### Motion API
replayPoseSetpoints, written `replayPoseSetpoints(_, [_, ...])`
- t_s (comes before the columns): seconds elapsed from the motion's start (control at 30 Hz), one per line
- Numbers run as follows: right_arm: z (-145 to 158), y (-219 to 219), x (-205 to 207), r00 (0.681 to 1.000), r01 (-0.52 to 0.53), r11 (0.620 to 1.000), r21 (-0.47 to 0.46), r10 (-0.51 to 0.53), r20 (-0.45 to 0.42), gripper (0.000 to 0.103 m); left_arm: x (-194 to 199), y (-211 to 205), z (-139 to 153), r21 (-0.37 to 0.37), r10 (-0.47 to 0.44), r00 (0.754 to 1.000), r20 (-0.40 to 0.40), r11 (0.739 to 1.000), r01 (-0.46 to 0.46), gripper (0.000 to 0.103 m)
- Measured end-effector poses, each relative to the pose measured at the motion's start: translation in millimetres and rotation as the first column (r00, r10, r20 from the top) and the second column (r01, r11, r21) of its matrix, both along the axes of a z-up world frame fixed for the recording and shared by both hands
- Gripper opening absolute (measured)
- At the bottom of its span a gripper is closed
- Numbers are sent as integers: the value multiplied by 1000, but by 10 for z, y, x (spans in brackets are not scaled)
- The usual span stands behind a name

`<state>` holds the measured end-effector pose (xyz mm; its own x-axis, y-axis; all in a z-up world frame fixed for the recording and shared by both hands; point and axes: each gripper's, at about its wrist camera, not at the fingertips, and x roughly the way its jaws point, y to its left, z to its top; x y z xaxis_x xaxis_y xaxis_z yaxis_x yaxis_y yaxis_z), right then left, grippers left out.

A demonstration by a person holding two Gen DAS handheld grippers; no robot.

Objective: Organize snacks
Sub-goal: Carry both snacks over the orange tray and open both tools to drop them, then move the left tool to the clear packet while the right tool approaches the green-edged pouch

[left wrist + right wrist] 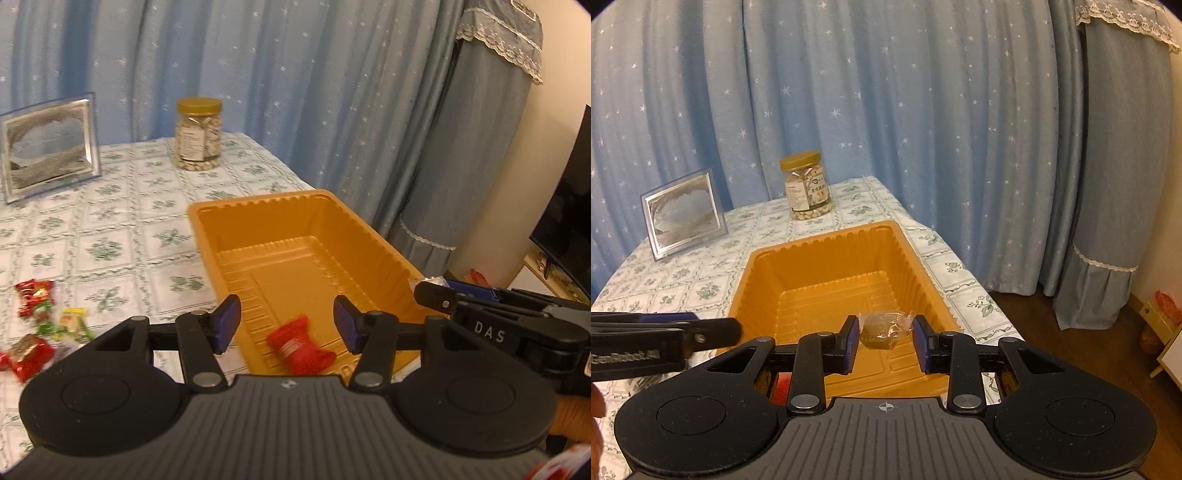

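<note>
Orange ribbed plastic tray (306, 206) on tabletop: held red-wrapped candy (300, 346), collecting snacks. Left tool (287, 325) wide, empty. Right tool (885, 338) wide; clear-wrapped brown sweet (884, 328) between fingers, apparently untouched.

- The letters "DAS" stood in white on the black body of the right claw (432, 291), seen from the left wrist view, just right of the orange tray (258, 206).
- "GenRobot.AI" stood in pale letters on the side of the left claw (731, 328), left of the orange tray in the right wrist view.
- The jar (808, 188) behind the tray carried a white label, its print too small to read.
</note>
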<state>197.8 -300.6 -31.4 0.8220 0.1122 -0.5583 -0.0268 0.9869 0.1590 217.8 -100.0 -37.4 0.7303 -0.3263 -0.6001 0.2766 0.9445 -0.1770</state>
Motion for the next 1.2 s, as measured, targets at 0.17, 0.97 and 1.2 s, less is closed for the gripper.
replayPoseSetpoints(0.17, [6, 48, -1, 1000, -14, 1000, 13, 14, -3, 32, -138, 203, 60, 1, 57, 998, 4, 998, -57, 53])
replayPoseSetpoints(0.97, [69, 319, -247, 997, -80, 994, 69, 79, 3, 73, -658, 685, 124, -35, 186, 982, -16, 982, -187, 56])
replayPoseSetpoints(1.2, [112, 461, -457, 995, -90, 993, 80, 92, -24, 73, -864, 806, 167, -36, 214, 977, -21, 976, -214, 57])
